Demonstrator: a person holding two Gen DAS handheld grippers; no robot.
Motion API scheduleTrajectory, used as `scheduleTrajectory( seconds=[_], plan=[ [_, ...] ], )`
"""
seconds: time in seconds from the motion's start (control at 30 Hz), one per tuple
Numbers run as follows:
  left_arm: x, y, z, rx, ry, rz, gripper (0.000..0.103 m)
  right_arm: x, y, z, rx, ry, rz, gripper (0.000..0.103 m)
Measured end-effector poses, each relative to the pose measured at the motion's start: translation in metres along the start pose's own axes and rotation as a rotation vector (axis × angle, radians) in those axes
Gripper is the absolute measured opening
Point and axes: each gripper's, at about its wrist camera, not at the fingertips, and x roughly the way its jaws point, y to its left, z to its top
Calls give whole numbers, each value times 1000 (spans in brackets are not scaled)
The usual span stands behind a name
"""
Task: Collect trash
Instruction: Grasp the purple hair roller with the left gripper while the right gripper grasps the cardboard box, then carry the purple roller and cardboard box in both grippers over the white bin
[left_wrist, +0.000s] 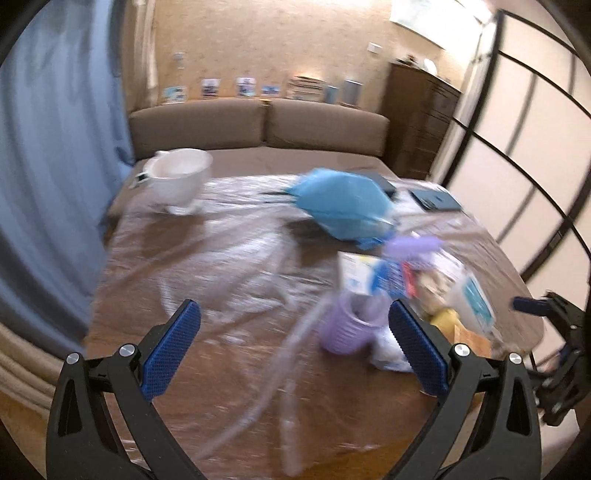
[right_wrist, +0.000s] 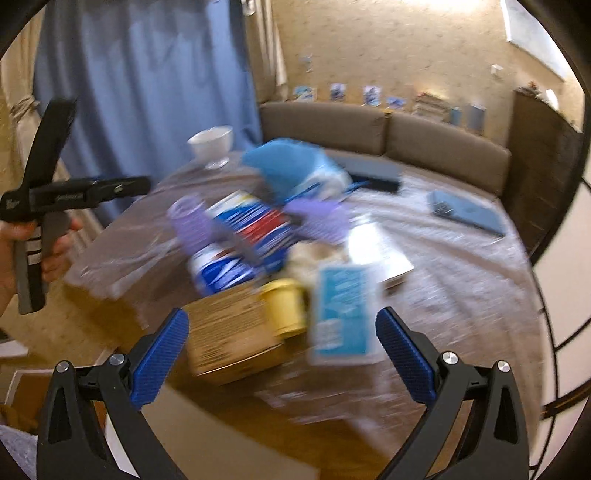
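Trash (right_wrist: 280, 254) lies heaped near the table's (left_wrist: 207, 280) right edge: a purple cup (left_wrist: 347, 326), a yellow cup (right_wrist: 286, 306), a brown box (right_wrist: 231, 332) and blurred packets. The left gripper (left_wrist: 295, 350) and right gripper (right_wrist: 282, 356) both gape wide, holding nothing, above the table

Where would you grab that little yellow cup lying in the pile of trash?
Probably across the round body of the yellow cup, which seems to lie on its side between the brown cardboard box and a light blue packet. Come from above with the open right gripper, one finger on each curved side; the neighbours crowd its flanks.
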Motion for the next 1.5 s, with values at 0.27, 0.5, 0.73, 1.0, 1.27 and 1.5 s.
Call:
scheduleTrajectory(
  seconds=[0.27,0.5,0.73,1.0,1.27,1.5],
  plan=[
    [44,-31,-6,90,59,6,102,26,15,-7,17,13,13,99],
    [61,-22,-9,22,78,-7,102,38,17,-16,95,25,-12,99],
    [70,-14,-11,-24,98,-20,83,45,19,-22,131,33,-34,91],
    [72,-16,-14,1,109,-34,46,48,20,-26,163,39,-45,78],
    [64,-13,-14,-15,94,-56,45,44,15,-24,209,28,-13,72],
    [54,-8,-18,-15,75,-53,44,40,20,-24,221,26,10,69]
  ],
)
